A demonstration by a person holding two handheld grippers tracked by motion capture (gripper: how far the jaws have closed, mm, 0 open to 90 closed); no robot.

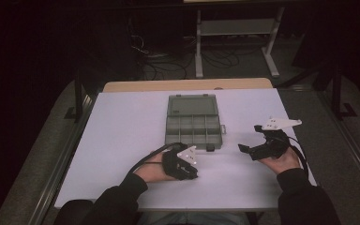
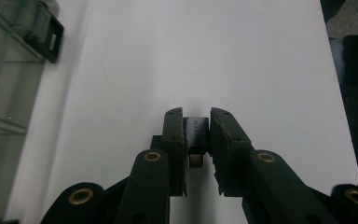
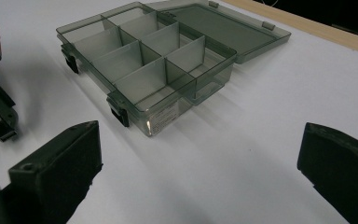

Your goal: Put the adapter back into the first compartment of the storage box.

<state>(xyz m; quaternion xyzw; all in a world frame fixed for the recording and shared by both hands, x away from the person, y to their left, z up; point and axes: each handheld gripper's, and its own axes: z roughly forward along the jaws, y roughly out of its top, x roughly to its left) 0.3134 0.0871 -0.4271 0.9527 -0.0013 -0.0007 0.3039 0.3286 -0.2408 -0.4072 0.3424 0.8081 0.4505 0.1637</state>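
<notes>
Smoky translucent glossy plastic organizer box point(image 3: 158, 60); matt white smooth tabletop point(image 1: 122, 122), pale wood edge; matt black plastic left gripper point(image 2: 196, 135), brass-looking rivets, rough jaw pads.

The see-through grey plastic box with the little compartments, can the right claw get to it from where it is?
Probably yes. The right claw stands open, holding nothing, and the see-through grey plastic compartment box lies open just ahead of it. Bare white table lies between them, with nothing in the way.
</notes>
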